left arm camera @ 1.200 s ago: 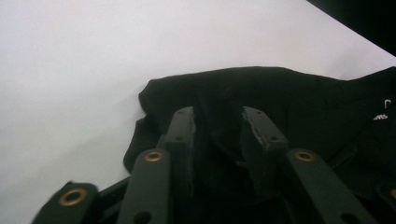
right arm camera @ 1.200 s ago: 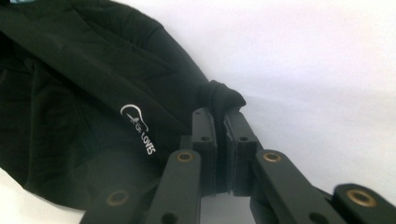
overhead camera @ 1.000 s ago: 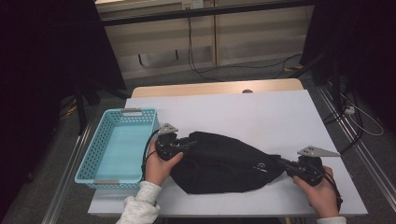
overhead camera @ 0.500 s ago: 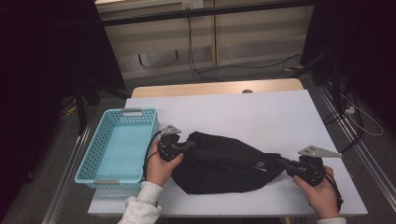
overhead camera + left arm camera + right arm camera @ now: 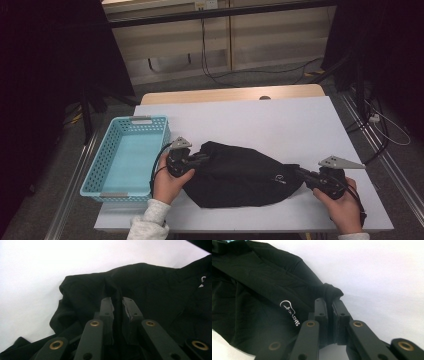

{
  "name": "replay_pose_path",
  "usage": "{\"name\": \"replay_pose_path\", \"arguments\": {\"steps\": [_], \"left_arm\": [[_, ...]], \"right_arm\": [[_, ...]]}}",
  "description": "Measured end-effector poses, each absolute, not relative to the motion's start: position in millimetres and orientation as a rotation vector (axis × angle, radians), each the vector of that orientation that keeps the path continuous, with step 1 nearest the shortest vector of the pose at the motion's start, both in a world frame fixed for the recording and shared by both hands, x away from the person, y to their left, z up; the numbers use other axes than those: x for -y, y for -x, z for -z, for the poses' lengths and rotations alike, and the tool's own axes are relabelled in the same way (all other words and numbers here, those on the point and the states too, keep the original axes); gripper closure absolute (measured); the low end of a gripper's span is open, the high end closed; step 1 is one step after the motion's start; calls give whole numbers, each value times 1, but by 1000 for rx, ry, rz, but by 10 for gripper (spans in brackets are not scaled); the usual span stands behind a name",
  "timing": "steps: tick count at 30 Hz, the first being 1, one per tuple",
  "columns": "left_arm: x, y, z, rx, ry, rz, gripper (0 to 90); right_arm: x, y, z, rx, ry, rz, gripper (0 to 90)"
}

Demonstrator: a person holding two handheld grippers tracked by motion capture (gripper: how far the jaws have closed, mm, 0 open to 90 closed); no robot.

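On table [image 5: 250, 115], black garment [image 5: 240, 175], both grippers clamped

1. The left gripper [image 5: 196, 159] sits slightly farther right than a second ago, drawn a little toward the right gripper [image 5: 301, 173].
2. The black garment [image 5: 240, 175] between them looks a touch more bunched at its left end, its top edge humped higher.
3. The right gripper's position differs only marginally, if at all.
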State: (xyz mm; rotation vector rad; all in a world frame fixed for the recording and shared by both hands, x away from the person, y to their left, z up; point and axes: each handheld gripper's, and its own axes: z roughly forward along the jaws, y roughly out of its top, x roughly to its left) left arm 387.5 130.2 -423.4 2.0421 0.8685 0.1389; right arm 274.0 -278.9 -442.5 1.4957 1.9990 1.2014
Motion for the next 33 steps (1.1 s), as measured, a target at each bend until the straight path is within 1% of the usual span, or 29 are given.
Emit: {"name": "replay_pose_path", "arguments": {"steps": [1,2,5,9,15,21,33], "left_arm": [[-129,-387,424,-865,-2051,-130,824],[-127,-386,424,-862,-2059,-137,827],[-123,-387,429,-864,-2085,-168,795],[-119,-387,433,-833,-2104,-132,859],[-119,-388,431,-828,-2092,-124,872],[-128,-393,427,-849,-2043,-94,876],[-137,-396,416,-862,-1954,-89,877]], "right_arm": [[279,-274,443,-2001,-1495,-1200,842],[279,-274,443,-2001,-1494,-1201,842],[278,-274,443,-2006,-1490,-1198,842],[280,-274,443,-2002,-1495,-1195,842],[280,-276,444,-1999,-1505,-1197,842],[281,-278,443,-1987,-1505,-1211,843],[284,-280,438,-1951,-1496,-1261,844]]}}
